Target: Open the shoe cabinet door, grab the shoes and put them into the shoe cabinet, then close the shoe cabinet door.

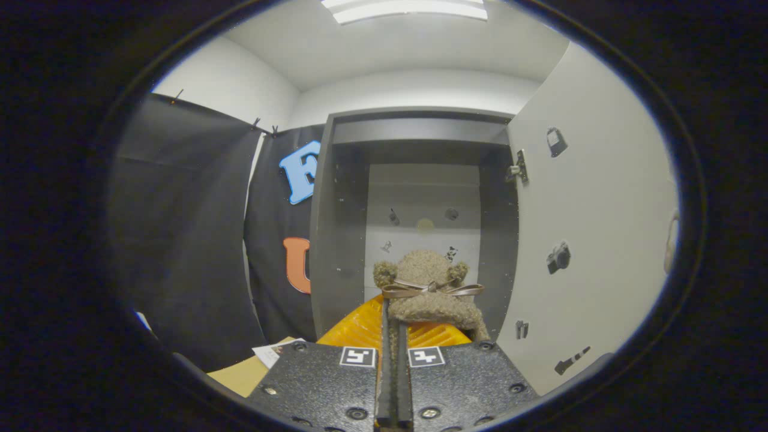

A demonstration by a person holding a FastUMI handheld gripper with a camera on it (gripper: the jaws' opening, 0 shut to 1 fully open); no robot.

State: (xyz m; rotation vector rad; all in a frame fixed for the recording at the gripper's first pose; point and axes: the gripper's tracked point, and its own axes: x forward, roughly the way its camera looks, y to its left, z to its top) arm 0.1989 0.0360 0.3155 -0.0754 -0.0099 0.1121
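Gripper view: the gripper [394,336] is pinching a fuzzy brown slipper [429,291] with its fingers nearly together, facing the open shoe cabinet [420,180]; its door [594,240] is standing swung right.

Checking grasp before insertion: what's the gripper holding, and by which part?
The gripper is shut on the fuzzy brown slipper, pinching its near rim between the fingers. The slipper hangs in front of the open shoe cabinet, door swung right.
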